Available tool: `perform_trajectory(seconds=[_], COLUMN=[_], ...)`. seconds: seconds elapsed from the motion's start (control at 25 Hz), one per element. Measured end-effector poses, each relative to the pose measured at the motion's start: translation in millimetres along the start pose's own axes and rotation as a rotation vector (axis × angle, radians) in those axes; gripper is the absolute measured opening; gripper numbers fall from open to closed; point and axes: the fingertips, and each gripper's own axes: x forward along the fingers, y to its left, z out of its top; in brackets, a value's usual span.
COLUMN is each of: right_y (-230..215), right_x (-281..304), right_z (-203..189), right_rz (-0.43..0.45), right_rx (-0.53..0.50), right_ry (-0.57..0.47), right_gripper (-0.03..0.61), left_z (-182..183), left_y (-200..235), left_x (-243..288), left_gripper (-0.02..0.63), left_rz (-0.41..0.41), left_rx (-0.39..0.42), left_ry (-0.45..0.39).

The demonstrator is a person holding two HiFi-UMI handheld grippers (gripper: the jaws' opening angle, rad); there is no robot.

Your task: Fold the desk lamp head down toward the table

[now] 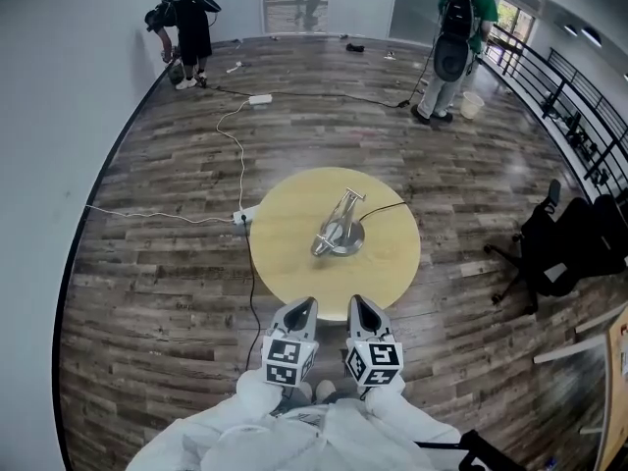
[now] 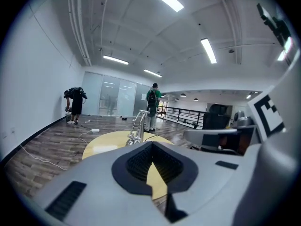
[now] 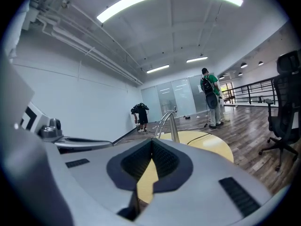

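A silver desk lamp [image 1: 340,228] stands on its round base in the middle of the round yellow table [image 1: 285,263], its arm leaning and its black cord trailing off to the right. My left gripper [image 1: 301,307] and right gripper [image 1: 361,305] hang side by side just short of the table's near edge, both shut and empty. In the left gripper view the lamp [image 2: 137,128] rises beyond the closed left gripper [image 2: 151,146]. In the right gripper view the lamp [image 3: 168,122] stands past the closed right gripper [image 3: 151,144]. Neither gripper touches the lamp.
A white cable and power strip [image 1: 245,214] lie on the wood floor left of the table. A black office chair [image 1: 554,248] stands at the right. Two people [image 1: 454,42] [image 1: 186,35] are at the far end of the room, and a railing [image 1: 579,116] runs along the right.
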Motion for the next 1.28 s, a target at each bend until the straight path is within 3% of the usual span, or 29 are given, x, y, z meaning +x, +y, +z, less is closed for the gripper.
perform_trajectory(seconds=[1.28], right_y=[-5], right_x=[8], right_z=[1], right_rz=[0.026], right_rx=[-0.051], right_ry=[0.011], right_gripper=[0.012], left_z=[-9], left_y=[-2], left_x=[9], left_gripper=[0.002], left_rz=[0.009], left_rx=[-0.022], left_ry=[0.033])
